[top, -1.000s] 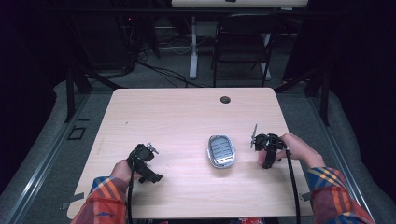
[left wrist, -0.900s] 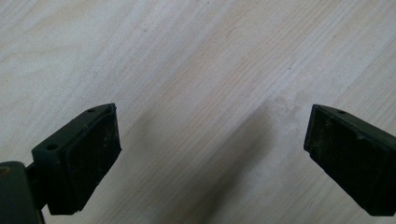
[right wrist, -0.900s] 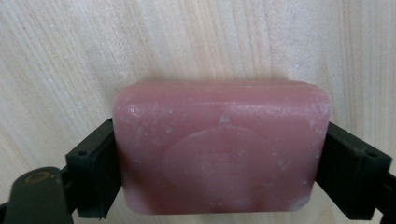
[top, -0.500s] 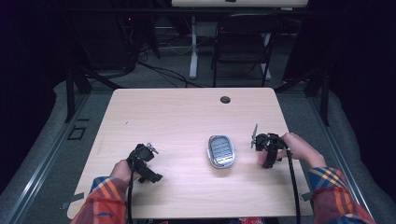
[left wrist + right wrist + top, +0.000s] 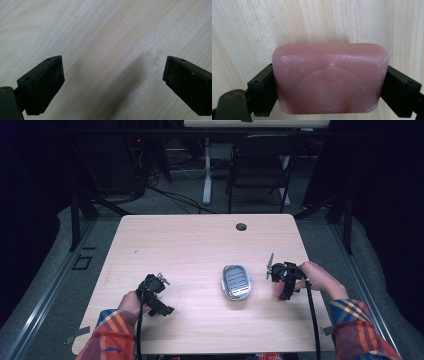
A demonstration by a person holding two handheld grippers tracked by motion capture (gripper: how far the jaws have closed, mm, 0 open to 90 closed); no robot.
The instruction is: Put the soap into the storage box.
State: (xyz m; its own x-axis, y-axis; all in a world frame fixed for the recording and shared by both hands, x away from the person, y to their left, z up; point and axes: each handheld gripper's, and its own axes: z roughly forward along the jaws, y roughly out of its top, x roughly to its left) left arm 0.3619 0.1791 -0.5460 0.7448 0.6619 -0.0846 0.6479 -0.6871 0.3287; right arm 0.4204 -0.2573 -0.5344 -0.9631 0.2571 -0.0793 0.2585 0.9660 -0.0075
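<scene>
Two hand-held grippers going here: the right hand-held gripper (image 5: 329, 82) is clamping a pink soap bar (image 5: 329, 77) just right of the grey soap dish (image 5: 236, 282), probably headed there, while the left hand-held gripper (image 5: 112, 80) is idling wide open, well left of it, over the counter (image 5: 200, 245)

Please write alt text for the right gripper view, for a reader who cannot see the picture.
A pink bar of soap is clamped by its two short ends in the right gripper, whose two black jaws press against it from either side. Behind the soap lies a pale wooden table with fine grain lines.
</scene>
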